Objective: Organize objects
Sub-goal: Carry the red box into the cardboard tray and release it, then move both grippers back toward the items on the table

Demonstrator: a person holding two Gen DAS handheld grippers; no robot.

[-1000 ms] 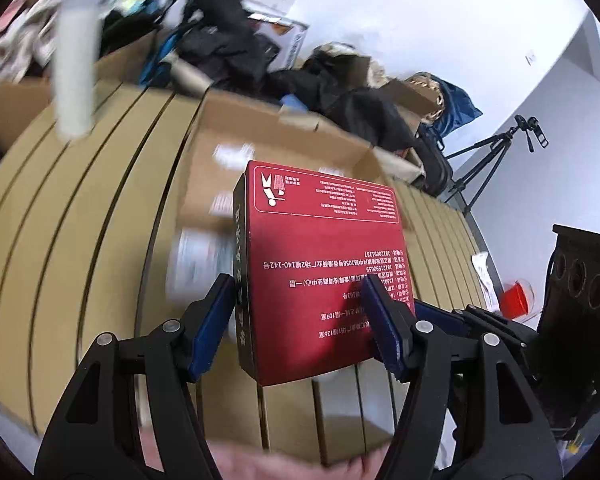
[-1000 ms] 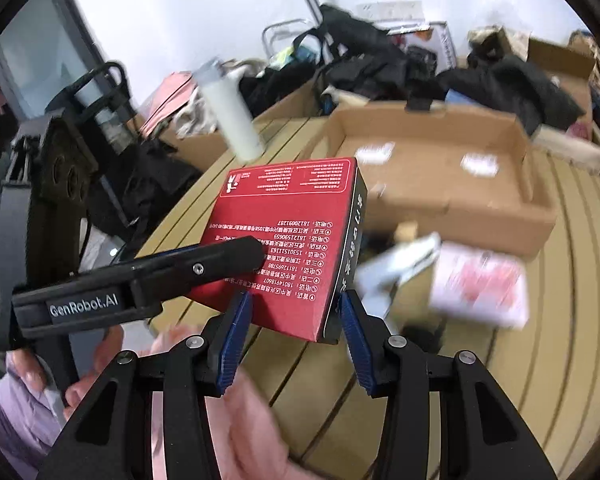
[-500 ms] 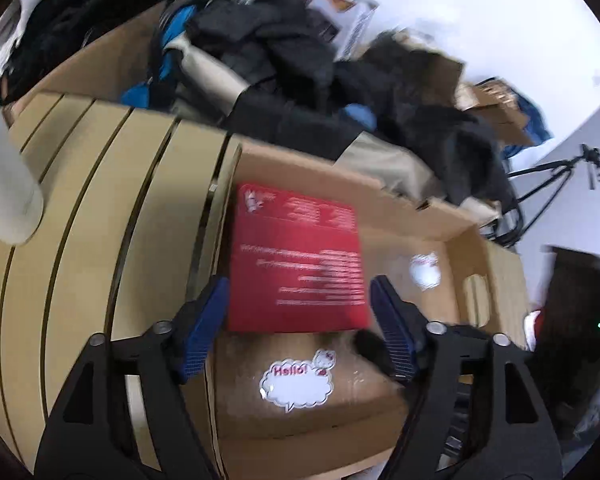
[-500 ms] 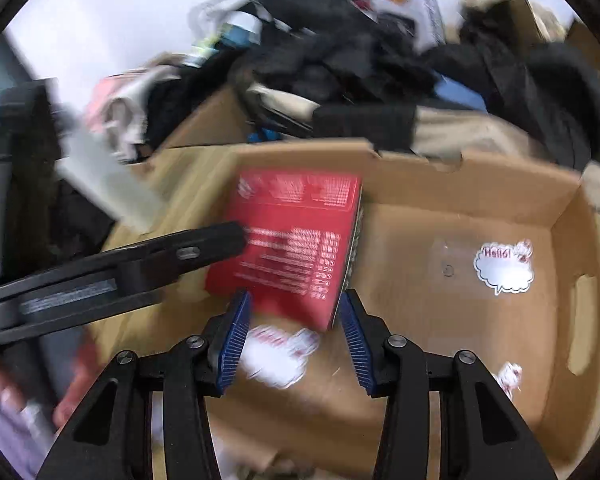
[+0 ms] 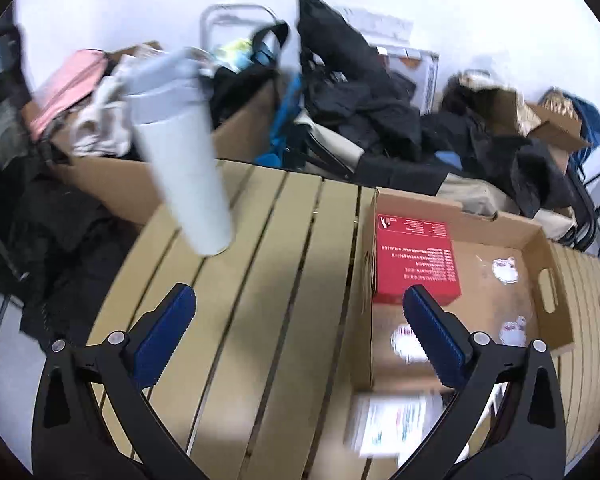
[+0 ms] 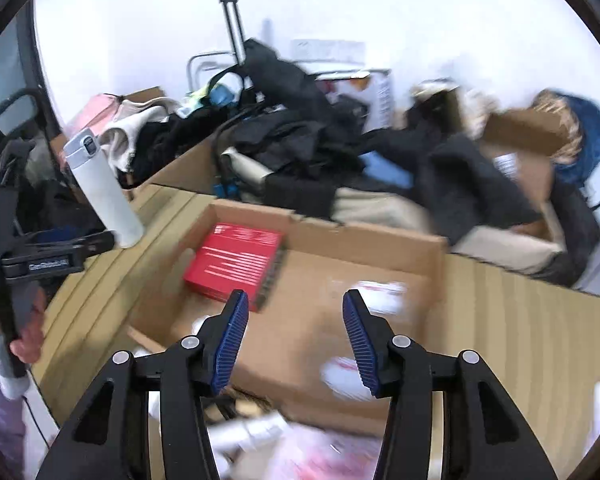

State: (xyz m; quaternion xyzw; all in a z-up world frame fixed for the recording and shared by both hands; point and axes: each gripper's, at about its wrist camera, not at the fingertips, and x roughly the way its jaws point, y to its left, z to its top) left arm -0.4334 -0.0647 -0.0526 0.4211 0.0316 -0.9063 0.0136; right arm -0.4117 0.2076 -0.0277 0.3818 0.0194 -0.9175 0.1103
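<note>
The red box point(image 5: 414, 256) point(image 6: 236, 264) lies flat on the floor of the open cardboard box point(image 5: 542, 240) point(image 6: 372, 236), in its far left corner. My left gripper point(image 5: 296, 300) hovers over the slatted table, left of the carton; its jaws are opening wide with nothing between them. My right gripper point(image 6: 295, 300) hangs above the carton's near side. Its jaws are opening too and are free of the red box, which sits just beyond the left fingertip. A white flask point(image 5: 184, 168) point(image 6: 100, 188) stands on the table's far left.
Dark clothes point(image 6: 300, 140), bags and more cardboard boxes point(image 5: 112, 184) crowd the space behind the slatted table point(image 5: 260, 280). Blurred white and pink packets point(image 6: 300, 448) lie on the near side of the carton. A person's hand point(image 6: 24, 340) holds the left gripper at the table's left edge.
Both grippers carried the red box over the carton and let go of it; it now rests inside. Both have pulled back, and the left jaws have spread wide.
</note>
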